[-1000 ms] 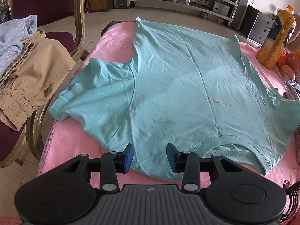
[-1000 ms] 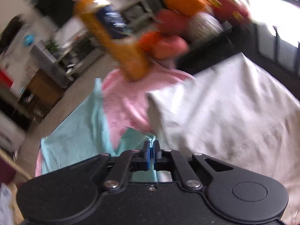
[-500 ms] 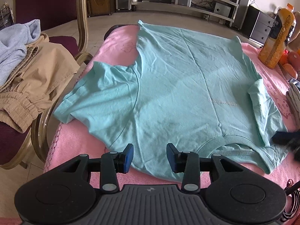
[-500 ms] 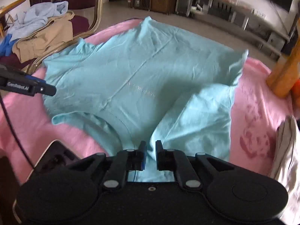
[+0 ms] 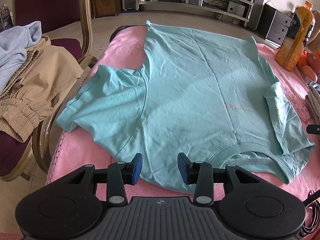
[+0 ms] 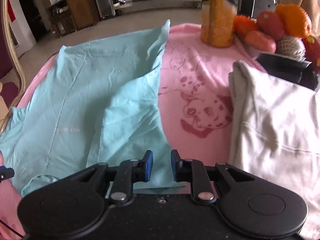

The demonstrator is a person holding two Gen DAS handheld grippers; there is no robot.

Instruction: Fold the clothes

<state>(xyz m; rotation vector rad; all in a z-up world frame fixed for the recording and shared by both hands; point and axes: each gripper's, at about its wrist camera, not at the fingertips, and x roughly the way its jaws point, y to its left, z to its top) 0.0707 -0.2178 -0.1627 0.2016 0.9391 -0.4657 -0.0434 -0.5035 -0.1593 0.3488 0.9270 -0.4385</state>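
Our right gripper [image 6: 161, 165], jaws just opening and empty, hovers over the teal T-shirt's [image 5: 190, 92] folded sleeve; the body stretches toward eleven o'clock. Our left gripper [image 5: 160, 169] gapes empty at the near shoulder.

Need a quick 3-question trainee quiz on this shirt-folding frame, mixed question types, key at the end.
1. True or false: the right sleeve of the teal T-shirt is already folded in over the shirt body.
2. Multiple choice: what lies between the jaws of the left gripper?
A. a pinched sleeve
B. nothing held; they stand open over the shirt's near shoulder edge
C. the beige trousers
3. Fill in: the juice bottle stands on the ____ blanket, past the shirt's far corner.

Key
1. True. The right gripper has just been opening, with no cloth pinched between its jaws.
2. B
3. pink
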